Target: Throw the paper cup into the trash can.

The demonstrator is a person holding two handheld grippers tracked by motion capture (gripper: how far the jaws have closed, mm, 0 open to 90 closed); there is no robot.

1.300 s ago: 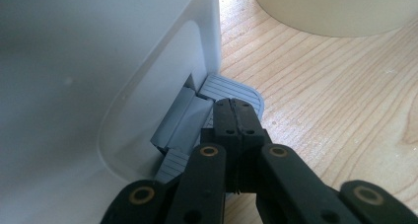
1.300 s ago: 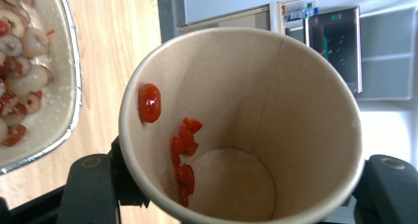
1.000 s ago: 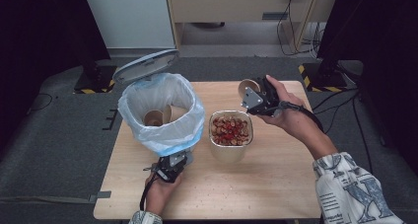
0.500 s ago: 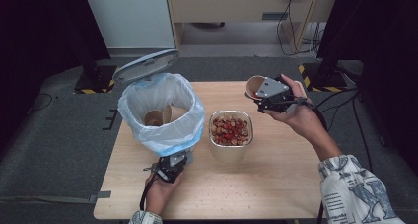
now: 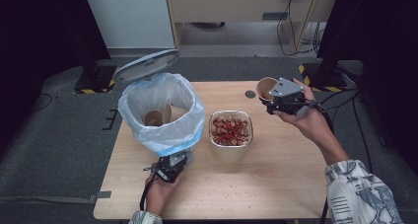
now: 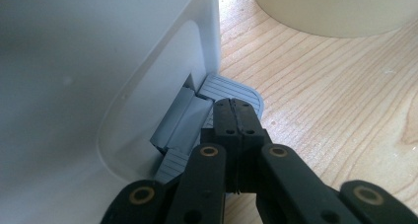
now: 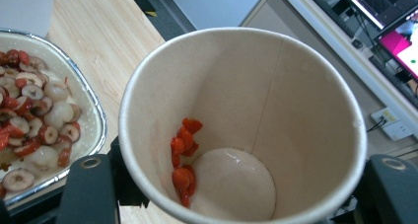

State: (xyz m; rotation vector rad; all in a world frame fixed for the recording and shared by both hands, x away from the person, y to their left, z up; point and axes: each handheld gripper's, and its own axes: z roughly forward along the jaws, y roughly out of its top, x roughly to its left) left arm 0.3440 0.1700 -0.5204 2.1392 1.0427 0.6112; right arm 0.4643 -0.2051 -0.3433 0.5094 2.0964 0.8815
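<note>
A white pedal bin (image 5: 162, 113) lined with a clear bag stands at the table's left, its lid (image 5: 145, 65) raised. Paper cups (image 5: 157, 116) lie inside it. My left gripper (image 5: 170, 166) is at the bin's base, shut, with nothing between its jaws. Its closed tips (image 6: 236, 110) rest on the grey pedal (image 6: 231, 88). My right gripper (image 5: 276, 98) hovers over the far right of the table, shut on a tilted paper cup (image 5: 266, 87). In the right gripper view the cup (image 7: 276, 86) holds a few red fruit pieces (image 7: 183, 155) near its bottom.
A foil tray (image 5: 229, 152) of sliced red and white fruit sits mid-table between the bin and the right hand; its rim (image 7: 98, 120) lies just left of the cup. A small dark disc (image 5: 250, 93) lies on the table (image 5: 276, 174) near the far edge.
My right gripper has carried the cup to the right, away from over the fruit tray toward the table's far right corner. The left gripper has stayed on the pedal.
</note>
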